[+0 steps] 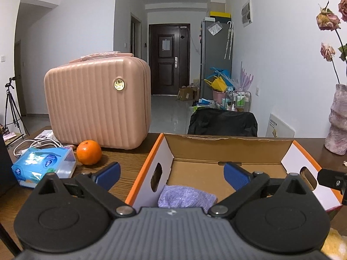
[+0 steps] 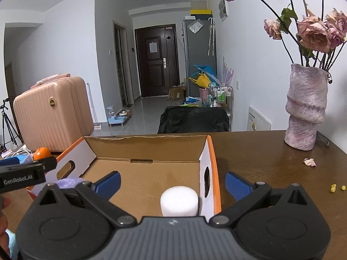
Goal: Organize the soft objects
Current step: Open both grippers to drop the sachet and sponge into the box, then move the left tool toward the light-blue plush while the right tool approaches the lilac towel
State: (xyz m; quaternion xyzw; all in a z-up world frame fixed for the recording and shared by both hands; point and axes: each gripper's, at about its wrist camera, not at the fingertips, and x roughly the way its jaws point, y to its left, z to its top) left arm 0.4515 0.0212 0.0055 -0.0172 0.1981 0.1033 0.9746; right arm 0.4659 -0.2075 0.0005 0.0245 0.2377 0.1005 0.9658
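Observation:
An open cardboard box (image 1: 227, 149) with orange rims stands on the brown table; it also shows in the right wrist view (image 2: 149, 149). A purple cloth (image 1: 186, 197) lies in its near left corner, partly seen in the right wrist view (image 2: 67, 182). A white foam cylinder (image 2: 179, 201) stands in its near right corner. My left gripper (image 1: 172, 175) is open and empty above the box's near left side. My right gripper (image 2: 173, 184) is open and empty above the near right side. The left gripper's finger (image 2: 26, 171) shows at the right view's left edge.
A pink ribbed case (image 1: 97, 101) stands back left, with an orange (image 1: 89, 152), a blue tissue pack (image 1: 43, 166) and white cables (image 1: 36, 145) beside it. A purple vase of dried roses (image 2: 306, 108) stands back right, petals (image 2: 309, 162) near it. A black chair (image 1: 223, 122) is behind the table.

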